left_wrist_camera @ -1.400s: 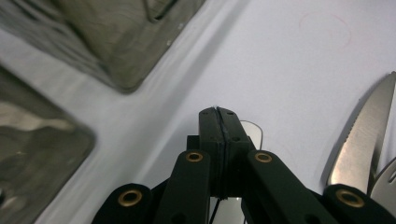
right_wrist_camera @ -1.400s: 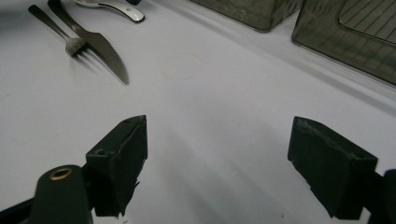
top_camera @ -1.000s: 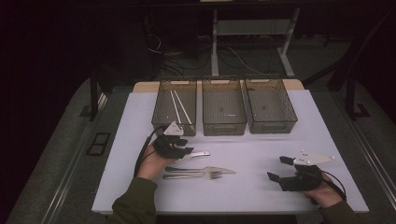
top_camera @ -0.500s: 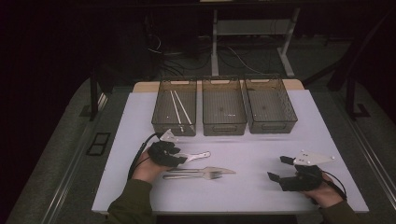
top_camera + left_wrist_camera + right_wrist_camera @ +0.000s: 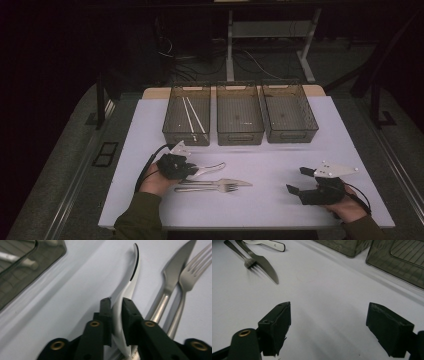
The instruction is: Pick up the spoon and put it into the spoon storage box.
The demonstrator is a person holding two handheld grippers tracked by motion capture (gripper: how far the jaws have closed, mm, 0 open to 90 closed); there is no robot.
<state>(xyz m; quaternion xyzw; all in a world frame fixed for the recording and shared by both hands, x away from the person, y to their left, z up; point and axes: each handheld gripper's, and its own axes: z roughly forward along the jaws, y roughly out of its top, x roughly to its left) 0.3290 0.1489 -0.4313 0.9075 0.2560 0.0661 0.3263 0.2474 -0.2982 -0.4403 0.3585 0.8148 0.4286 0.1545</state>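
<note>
Near the counter's (image 5: 280, 210) front left, the left tool (image 5: 116, 312), its jaws just closed, pinches the white spoon (image 5: 132, 272) edge-on beside the knife (image 5: 175, 270) and fork (image 5: 192, 275), a thin hold that could twist loose on lifting, while the right tool (image 5: 328, 322) rests released.

No text, label or number can be read anywhere — not on the table (image 5: 280, 165). The bins (image 5: 240, 112) look unmarked too — though the dim high view may hide small print.

Our left tongs (image 5: 117, 305) have just been closing and now pinch the white spoon (image 5: 130, 282) by its handle; our left hand (image 5: 159, 181) sits slightly lower on the tabletop (image 5: 280, 165) than a second ago.
</note>
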